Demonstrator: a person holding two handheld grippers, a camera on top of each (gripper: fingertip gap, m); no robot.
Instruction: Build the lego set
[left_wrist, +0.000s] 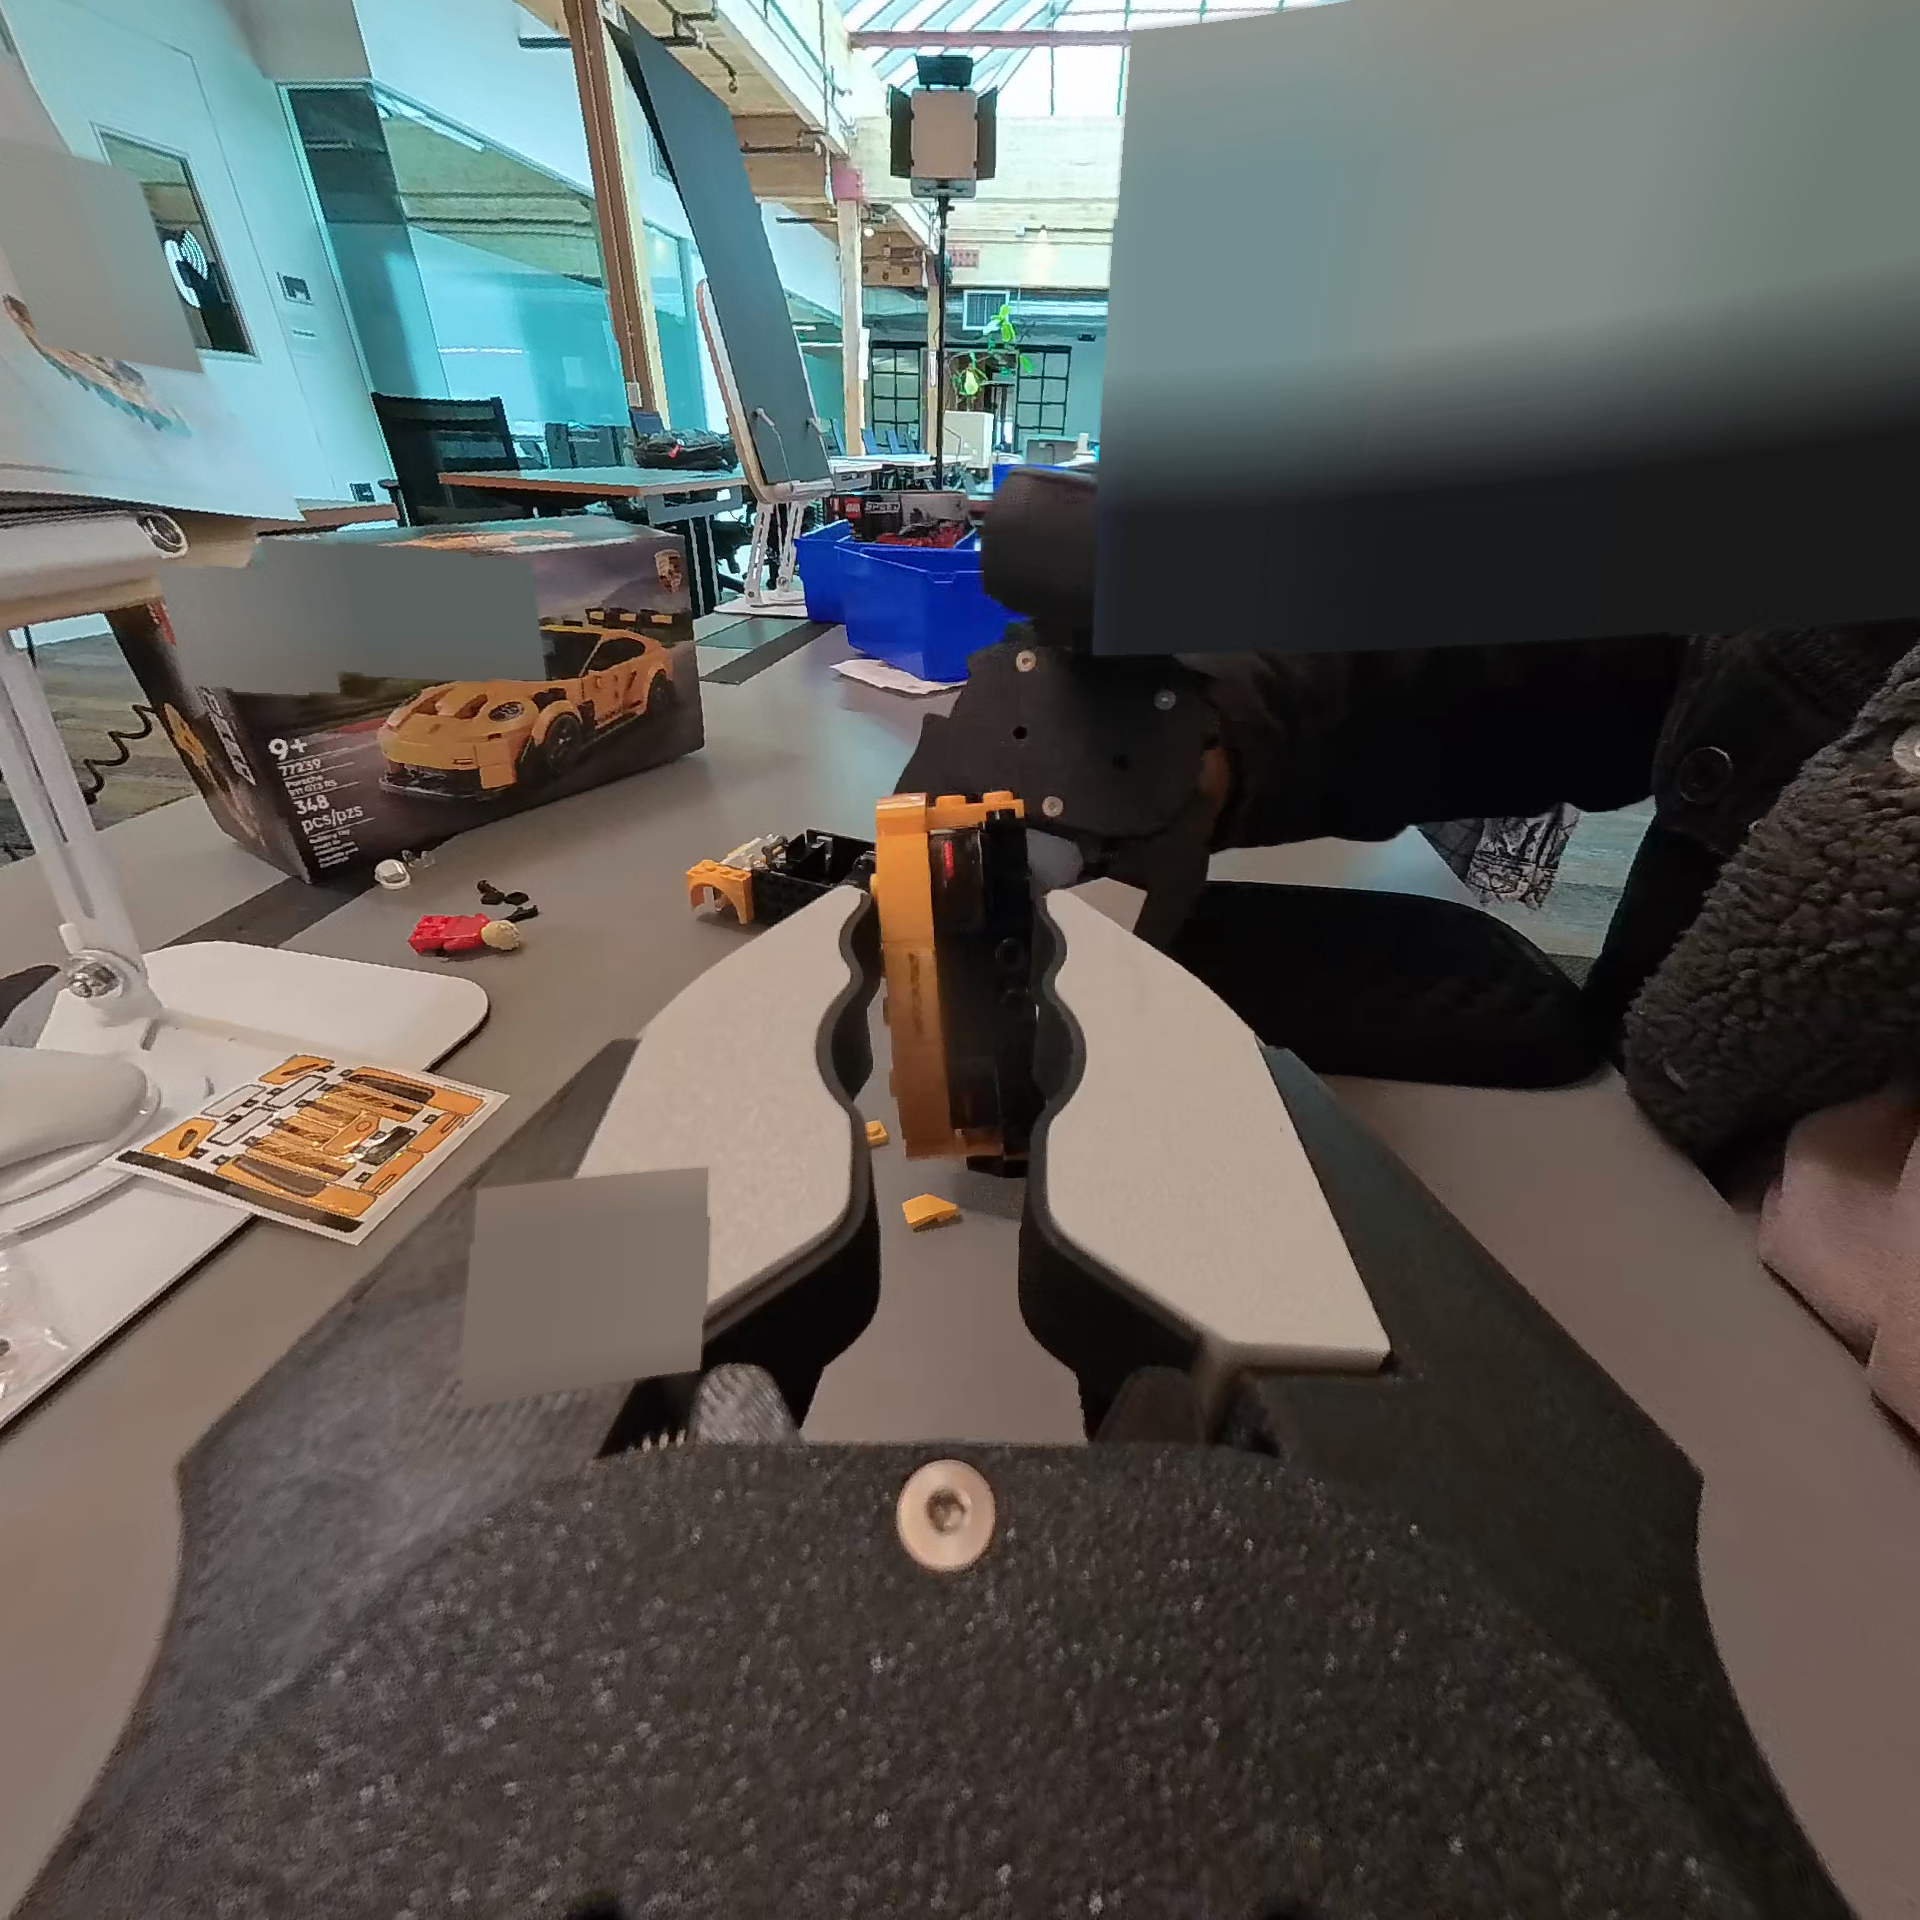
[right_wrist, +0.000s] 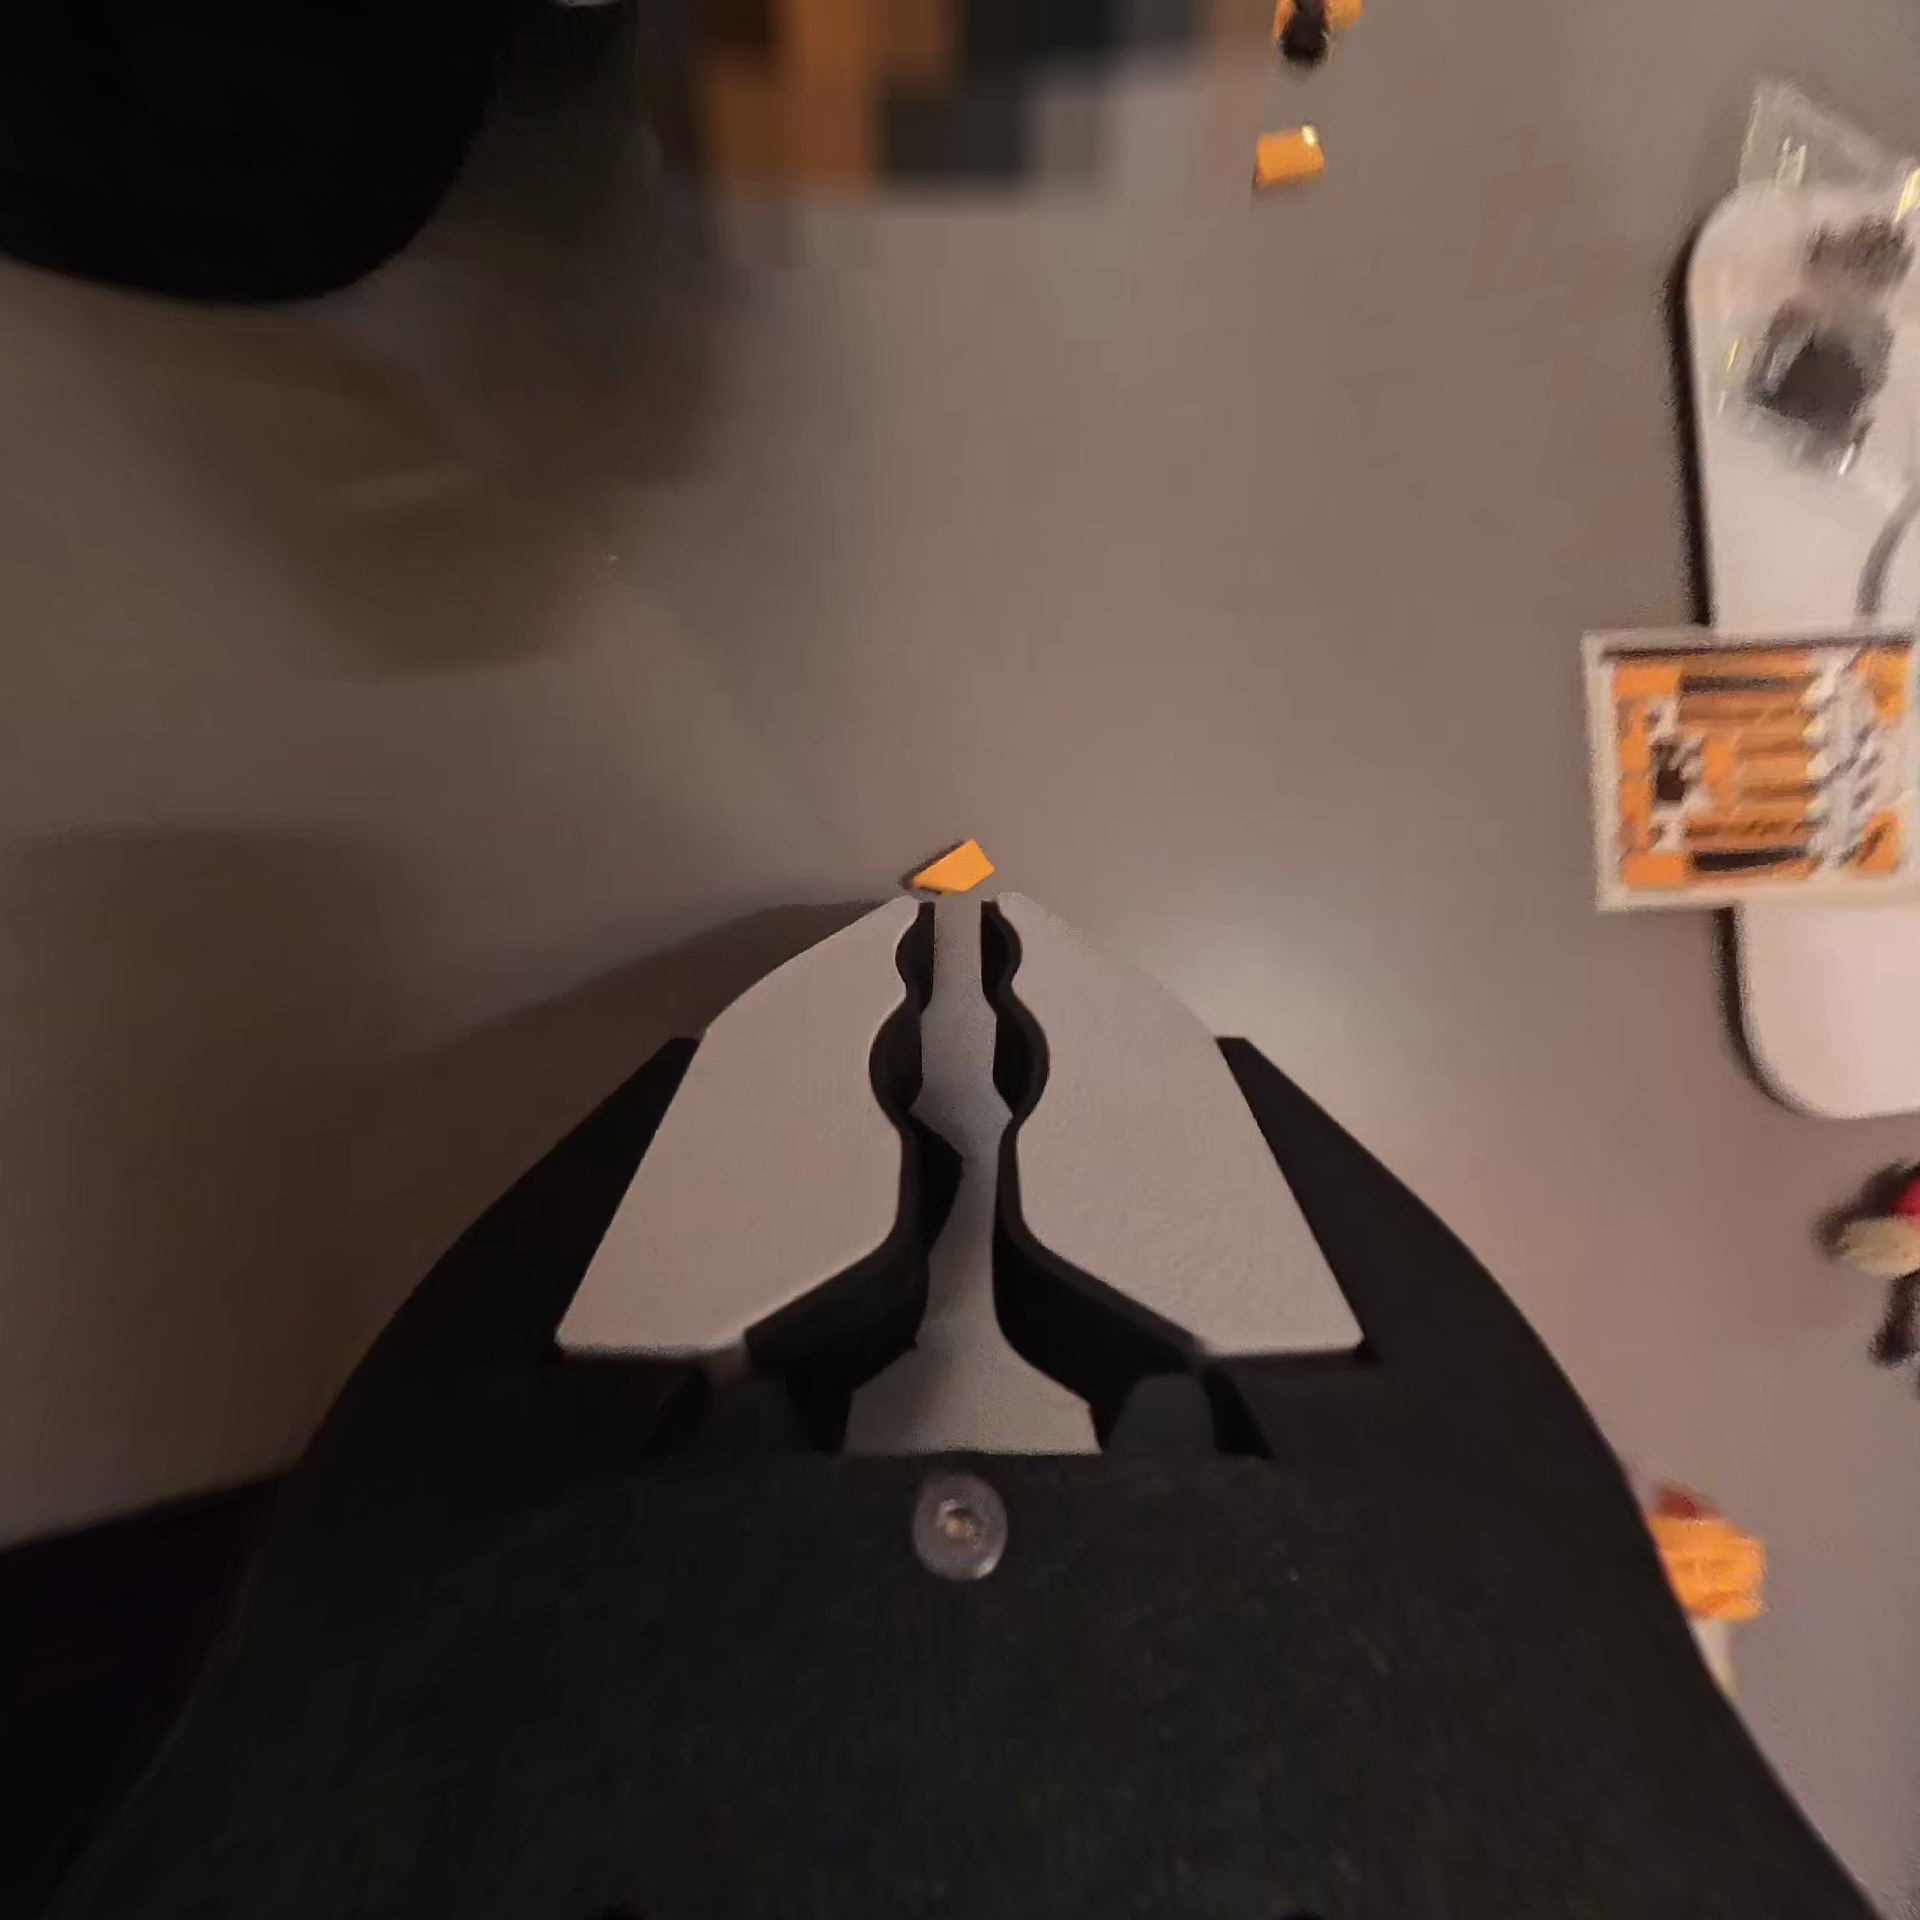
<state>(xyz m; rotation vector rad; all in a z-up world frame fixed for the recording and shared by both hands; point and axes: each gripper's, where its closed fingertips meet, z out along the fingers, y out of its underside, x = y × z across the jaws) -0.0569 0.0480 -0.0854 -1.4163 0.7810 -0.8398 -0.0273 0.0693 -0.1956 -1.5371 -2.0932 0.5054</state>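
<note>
My left gripper (left_wrist: 956, 909) is shut on the yellow and black lego car body (left_wrist: 935, 997), which stands on its side between the grey fingers, just above the grey table (left_wrist: 1455, 1195). Two small yellow pieces (left_wrist: 928, 1210) lie on the table under it. My right gripper (right_wrist: 956, 904) points down at the table, its fingers nearly together and pinching a small yellow piece (right_wrist: 951, 868) at the tips. Another small yellow piece (right_wrist: 1286, 156) lies farther off. The right gripper's black body (left_wrist: 1081, 748) shows behind the car in the left wrist view.
A sticker sheet (left_wrist: 312, 1143) (right_wrist: 1745, 769) lies by a white stand base (left_wrist: 312, 997). The lego box (left_wrist: 457, 707), a red minifigure (left_wrist: 457, 932) and a black and yellow sub-assembly (left_wrist: 769, 878) lie to the left. A person's dark sleeve (left_wrist: 1766, 935) is on the right. Across from one pair of fingers to the other is roughly 12 cm. The right tips stand about 25 cm off the red minifigure (left_wrist: 457, 932).
</note>
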